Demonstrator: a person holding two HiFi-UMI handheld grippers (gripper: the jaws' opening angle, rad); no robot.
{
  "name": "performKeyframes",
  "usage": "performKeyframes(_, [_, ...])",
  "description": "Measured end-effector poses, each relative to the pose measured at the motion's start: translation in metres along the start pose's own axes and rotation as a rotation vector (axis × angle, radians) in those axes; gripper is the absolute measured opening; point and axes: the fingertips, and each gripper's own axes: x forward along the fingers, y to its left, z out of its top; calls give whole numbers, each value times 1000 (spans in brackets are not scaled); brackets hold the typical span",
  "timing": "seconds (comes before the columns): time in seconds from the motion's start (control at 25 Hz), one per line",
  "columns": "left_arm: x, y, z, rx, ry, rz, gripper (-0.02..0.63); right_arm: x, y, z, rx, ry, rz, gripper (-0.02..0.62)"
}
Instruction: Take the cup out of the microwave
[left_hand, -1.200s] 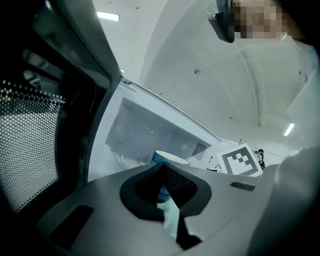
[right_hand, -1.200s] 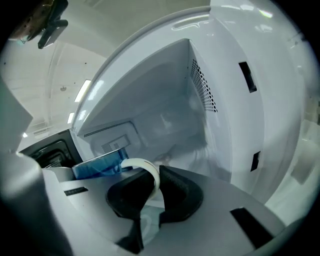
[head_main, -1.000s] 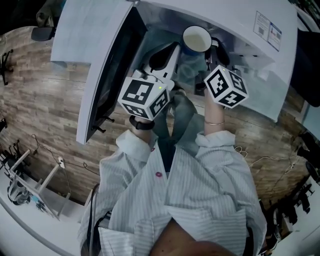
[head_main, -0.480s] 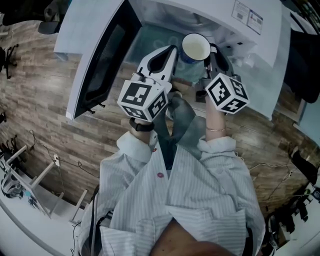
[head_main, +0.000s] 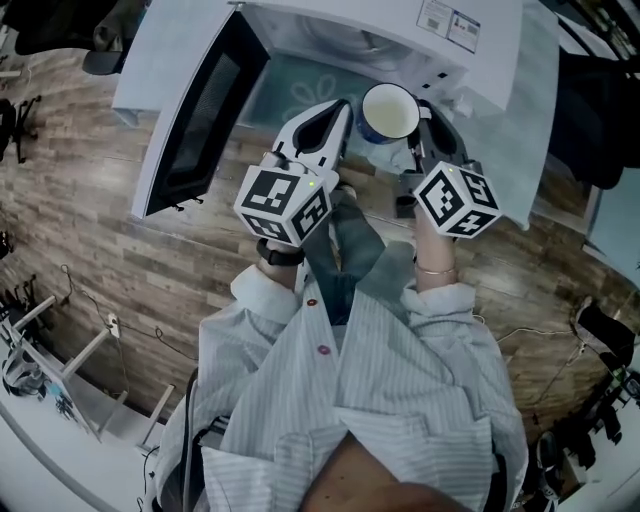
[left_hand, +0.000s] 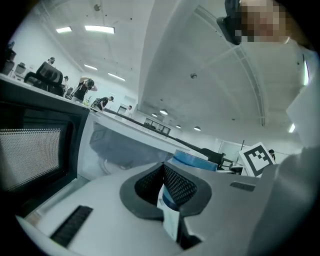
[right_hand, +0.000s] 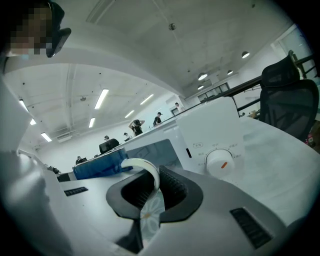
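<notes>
Blue outside and white inside, the round handled cup (head_main: 390, 110) hangs between the two grippers at the mouth of the white microwave oven (head_main: 340, 22), whose dark-windowed door (head_main: 190, 120) stands swung open to the left of the left gripper. The right gripper (right_hand: 152, 187) is clenched on the cup's curved white handle (right_hand: 142, 167), which runs down between its ribbed pads. That is a sensible hold, since the handle is the only narrow part these jaws can span. The left gripper (left_hand: 162, 172) has its jaws closed together with nothing pinched. Its tips sit just beside the cup wall on the side away from the handle, probably to steady the cup against swinging. Beyond both grippers lies the pale turntable with a flower pattern (head_main: 300, 95). The cup appears lifted off it. Judged state: extraction under way, with the cup not yet set down outside.
</notes>
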Motion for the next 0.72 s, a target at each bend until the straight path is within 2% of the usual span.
performKeyframes(0.12, [-1,-8,12,2,-11,-5,9,-12,8,10,-10,-6,26,57])
performKeyframes(0.4, [-12,-29,42,61,-33,-21,9,-33,29,35,-5,-23,98,57])
performKeyframes(0.72, [-14,-42,51,85,-11,-88,9,-58,42,53,-3,-50,109,57])
